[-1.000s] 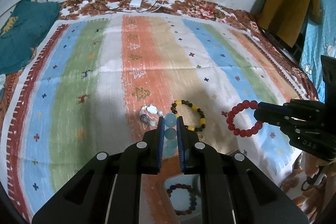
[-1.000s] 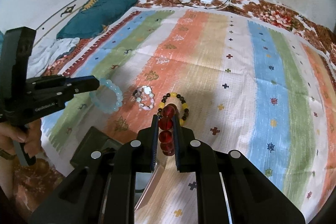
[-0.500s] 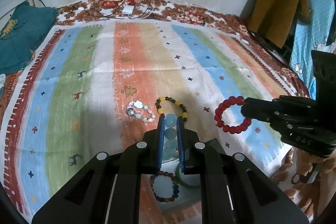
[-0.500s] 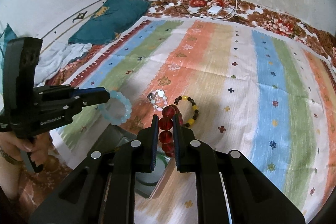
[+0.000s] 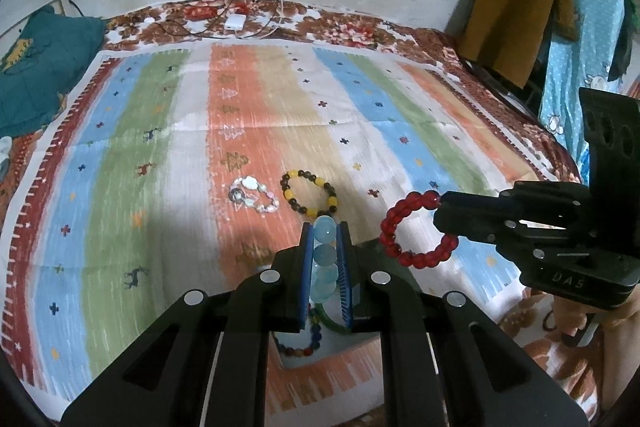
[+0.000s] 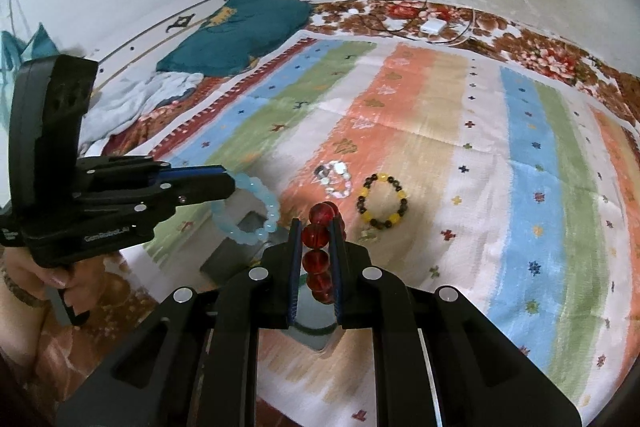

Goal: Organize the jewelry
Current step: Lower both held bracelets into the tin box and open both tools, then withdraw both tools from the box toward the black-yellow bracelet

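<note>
A striped, multicoloured woven blanket (image 5: 160, 155) covers a bed against a stained white wall. Over the bed's near edge, the pale blue translucent bead bracelet (image 5: 325, 259) is pinched between the fingers of the left tool (image 5: 325, 251), clamped shut on it. In the right wrist view its loop hangs off the tips, its ring turned roughly side-on toward the right tool. The dark red glass bead bracelet (image 6: 318, 251) is gripped likewise by the closed right tool (image 6: 318, 259), its loop projecting forward beyond the fingertips.

Both hang above a small dark open box (image 6: 240, 247) at the near edge, which already holds a multicoloured bead bracelet (image 5: 300, 343) and a green bangle (image 5: 328, 319). The step in hand looks like the carry to the box. Next, I judge, each tool must lower its loop over the box and release, one at a time so they don't tangle.

Further in, near the bed's middle, a yellow-and-brown bead bracelet (image 5: 310, 193) and a white pearly shell bracelet (image 5: 254, 195) lie close together, not yet collected.
</note>
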A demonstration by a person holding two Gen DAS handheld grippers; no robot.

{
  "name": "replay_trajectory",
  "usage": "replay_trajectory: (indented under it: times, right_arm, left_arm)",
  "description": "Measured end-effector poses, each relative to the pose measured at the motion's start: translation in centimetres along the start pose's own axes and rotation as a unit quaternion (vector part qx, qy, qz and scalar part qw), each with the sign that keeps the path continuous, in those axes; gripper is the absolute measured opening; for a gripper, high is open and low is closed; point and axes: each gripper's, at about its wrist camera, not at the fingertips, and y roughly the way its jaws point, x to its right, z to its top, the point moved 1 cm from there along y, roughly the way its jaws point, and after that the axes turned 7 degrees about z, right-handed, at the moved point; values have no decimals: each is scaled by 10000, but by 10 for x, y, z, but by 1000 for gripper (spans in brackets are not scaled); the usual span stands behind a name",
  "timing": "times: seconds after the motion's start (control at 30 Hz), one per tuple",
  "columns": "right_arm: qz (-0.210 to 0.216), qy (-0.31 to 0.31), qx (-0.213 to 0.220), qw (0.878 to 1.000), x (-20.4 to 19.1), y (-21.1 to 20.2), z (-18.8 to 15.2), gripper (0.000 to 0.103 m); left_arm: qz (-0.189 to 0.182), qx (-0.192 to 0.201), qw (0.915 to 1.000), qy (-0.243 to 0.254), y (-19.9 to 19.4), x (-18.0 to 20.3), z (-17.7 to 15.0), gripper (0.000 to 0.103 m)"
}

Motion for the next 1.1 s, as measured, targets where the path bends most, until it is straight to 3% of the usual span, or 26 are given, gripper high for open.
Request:
replay_trajectory:
  times: [0.33,0.4,0.43,0.5,0.6,0.67,0.73,0.8,0.87,1.1]
  right_arm:
    - [153,-8,-288,9995,-9,5,-18,14]
    - [113,45,-398,9991,-7,8,-22,16]
    - [20,71,-393,9992,-6,9,-23,18]
    - [-130,149,-315,9993,0,7,-22,43]
    - [-272,348,-247,9987,11,5,-21,52]
    - [-377,434,-276,9980,17,7,-22,60]
    - [-423,481,-347,9973,23,12,-21,62]
    - [-515,534,-454,9962,28,20,-20,72]
    - [-703,492,-543,9948,32,27,-17,72]
    - [-853,534,-639,9929,44,44,-7,80]
  left_arm:
    - [95,-205,9997,-16,2,4,-22,13]
    - [299,-237,9992,-138,4,-3,-23,35]
    - [390,-225,9988,-196,4,-6,-23,37]
    - [524,-199,9979,-333,3,-15,-21,43]
    - [639,-174,9967,-462,4,-24,-19,60]
    - [665,-202,9962,-525,6,-28,-19,64]
    - [676,-259,9957,-575,11,-33,-16,72]
    - [784,-302,9947,-597,17,-39,-12,77]
    - [829,-333,9941,-610,22,-45,-9,82]
    - [824,-456,9931,-704,44,-60,5,88]
